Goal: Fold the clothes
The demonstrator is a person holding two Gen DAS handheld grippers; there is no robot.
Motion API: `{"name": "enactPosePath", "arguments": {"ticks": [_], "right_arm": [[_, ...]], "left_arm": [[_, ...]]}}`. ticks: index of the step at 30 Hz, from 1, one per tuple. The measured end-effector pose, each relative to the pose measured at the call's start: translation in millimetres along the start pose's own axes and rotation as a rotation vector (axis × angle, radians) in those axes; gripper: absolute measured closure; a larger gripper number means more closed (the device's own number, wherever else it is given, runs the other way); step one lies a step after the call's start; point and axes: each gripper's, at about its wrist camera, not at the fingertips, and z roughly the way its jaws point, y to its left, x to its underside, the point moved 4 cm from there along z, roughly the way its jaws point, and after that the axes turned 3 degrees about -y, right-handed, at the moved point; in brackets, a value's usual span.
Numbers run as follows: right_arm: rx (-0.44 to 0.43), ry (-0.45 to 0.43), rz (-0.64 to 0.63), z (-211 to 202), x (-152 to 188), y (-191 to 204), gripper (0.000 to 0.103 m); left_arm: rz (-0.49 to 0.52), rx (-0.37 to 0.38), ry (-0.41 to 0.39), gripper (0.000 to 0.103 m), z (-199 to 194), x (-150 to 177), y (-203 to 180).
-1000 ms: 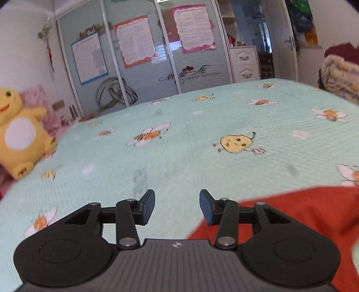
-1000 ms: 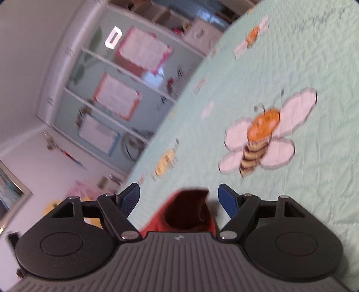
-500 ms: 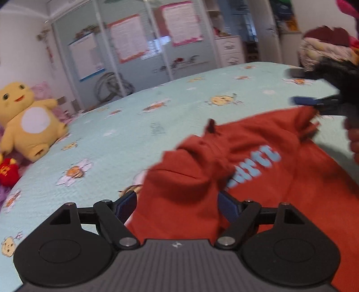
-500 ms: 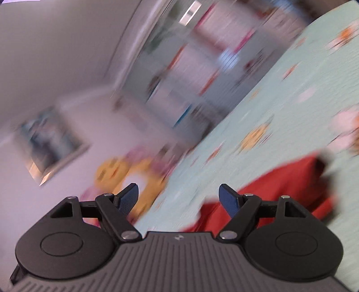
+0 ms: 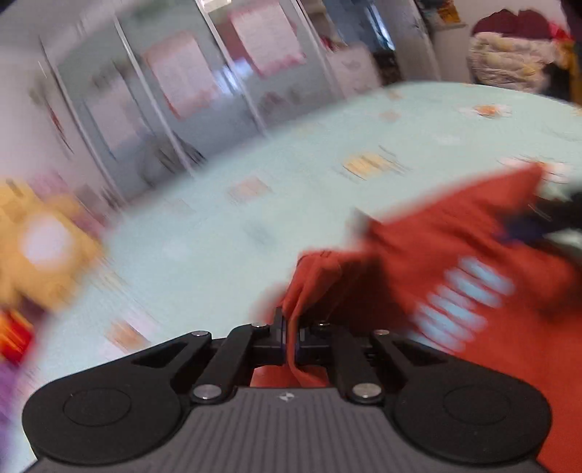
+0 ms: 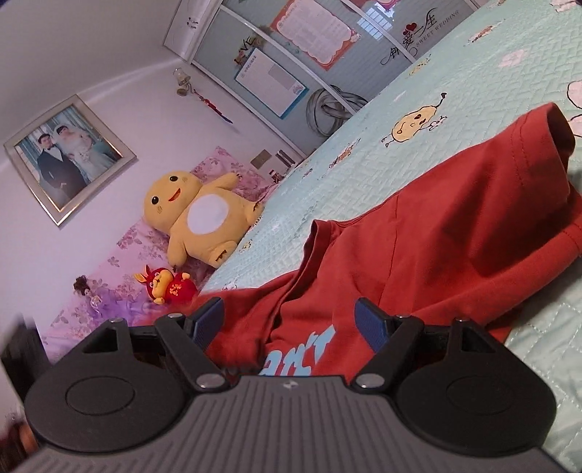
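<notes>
A rust-red T-shirt (image 6: 436, 233) with pale blue lettering lies crumpled on a mint bedspread (image 6: 454, 83). In the blurred left wrist view my left gripper (image 5: 290, 336) is shut on a bunched fold of the red T-shirt (image 5: 454, 233), which rises from between the fingers and stretches off to the right. There the right gripper (image 5: 538, 222) shows only as a dark blur at the shirt's far edge. In the right wrist view my right gripper (image 6: 291, 322) stands open over the shirt's printed front, with cloth lying between its blue fingertips (image 6: 367, 318) but not pinched.
A yellow plush toy (image 6: 196, 214), a small red plush (image 6: 171, 289) and a doll (image 6: 91, 294) lie on pink bedding at the head of the bed. Wardrobe doors with posters (image 6: 313, 32) stand behind. Piled bedding (image 5: 509, 69) sits at the far right.
My left gripper has shut on a fold of the red T-shirt and is moving fast. The right gripper stays open and has swung round over the shirt's lettering.
</notes>
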Motion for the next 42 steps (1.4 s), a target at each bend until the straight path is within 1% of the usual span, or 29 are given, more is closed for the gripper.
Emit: {"name": "enactPosePath", "arguments": {"ticks": [1, 2, 3, 4, 5, 6, 7, 8, 11, 12, 13, 16, 18, 19, 21, 23, 26, 30, 31, 32, 33, 34, 35, 36, 37, 39, 40, 41, 42], "right_arm": [[0.004, 0.005, -0.004, 1, -3, 0, 0.025], [0.008, 0.011, -0.008, 2, -4, 0, 0.025], [0.009, 0.017, -0.008, 1, -4, 0, 0.025], [0.010, 0.023, -0.009, 1, -4, 0, 0.025], [0.008, 0.028, -0.011, 1, -3, -1, 0.025], [0.007, 0.034, -0.013, 2, -2, -1, 0.025], [0.005, 0.040, -0.014, 2, -2, -1, 0.025], [0.003, 0.046, -0.016, 3, -1, -1, 0.025], [0.001, 0.054, -0.014, 3, 1, -2, 0.025], [0.000, 0.056, -0.012, 3, 1, -2, 0.025], [0.000, 0.057, -0.011, 3, 1, -2, 0.025], [0.002, 0.062, -0.013, 3, 2, -1, 0.025], [0.003, 0.066, -0.015, 3, 3, 0, 0.024], [0.004, 0.068, -0.016, 2, 3, 0, 0.024], [0.005, 0.071, -0.019, 2, 3, 1, 0.024], [0.008, 0.075, -0.021, 2, 3, 3, 0.024], [0.008, 0.076, -0.021, 2, 3, 4, 0.024], [0.010, 0.076, -0.022, 2, 4, 5, 0.024], [0.010, 0.077, -0.023, 2, 5, 5, 0.024], [0.009, 0.077, -0.024, 2, 5, 5, 0.024], [0.009, 0.078, -0.024, 2, 5, 5, 0.024], [0.008, 0.078, -0.024, 2, 5, 5, 0.024], [0.008, 0.078, -0.024, 2, 5, 5, 0.024], [0.007, 0.077, -0.023, 2, 5, 5, 0.024], [0.006, 0.077, -0.023, 2, 5, 5, 0.024], [0.006, 0.077, -0.023, 2, 5, 5, 0.024], [0.006, 0.078, -0.023, 3, 5, 5, 0.024], [0.006, 0.078, -0.024, 3, 5, 5, 0.024], [0.006, 0.079, -0.024, 3, 5, 5, 0.024]], "left_arm": [[0.043, -0.061, -0.009, 0.094, 12, -10, 17], [0.066, -0.123, 0.014, 0.092, 33, -17, 37], [0.056, -0.178, 0.073, 0.080, 59, -17, 58], [0.042, -0.233, 0.132, 0.057, 83, -16, 78], [0.003, -0.291, 0.189, 0.048, 100, -8, 91], [-0.036, -0.348, 0.247, 0.029, 116, -1, 104], [-0.080, -0.395, 0.302, 0.024, 131, 6, 115], [-0.142, -0.379, 0.336, 0.026, 136, 14, 116], [-0.265, -0.262, 0.299, 0.026, 129, 35, 99], [-0.296, -0.251, 0.290, 0.026, 124, 43, 96], [-0.331, -0.257, 0.293, 0.026, 120, 52, 95], [-0.511, -0.290, 0.305, 0.026, 104, 83, 106], [-0.692, -0.285, 0.301, 0.025, 86, 103, 112], [-0.779, -0.259, 0.295, 0.025, 80, 115, 113], [-0.887, -0.166, 0.286, 0.025, 70, 128, 107], [-0.869, -0.094, 0.283, 0.025, 63, 135, 92], [-0.821, -0.088, 0.275, 0.023, 68, 138, 80], [-0.756, -0.081, 0.264, 0.017, 73, 141, 63], [-0.745, -0.079, 0.263, 0.017, 75, 141, 59], [-0.759, -0.077, 0.271, 0.017, 76, 142, 60], [-0.769, -0.076, 0.277, 0.022, 77, 142, 60], [-0.757, -0.069, 0.269, 0.050, 78, 138, 61], [-0.752, -0.062, 0.254, 0.068, 77, 131, 64], [-0.751, -0.096, 0.230, 0.093, 72, 122, 70], [-0.748, -0.134, 0.206, 0.093, 67, 114, 76], [-0.722, -0.258, 0.162, 0.092, 59, 101, 91], [-0.700, -0.306, 0.166, 0.092, 59, 100, 95], [-0.679, -0.352, 0.178, 0.088, 60, 99, 99], [-0.672, -0.394, 0.228, 0.073, 62, 104, 99]]}}
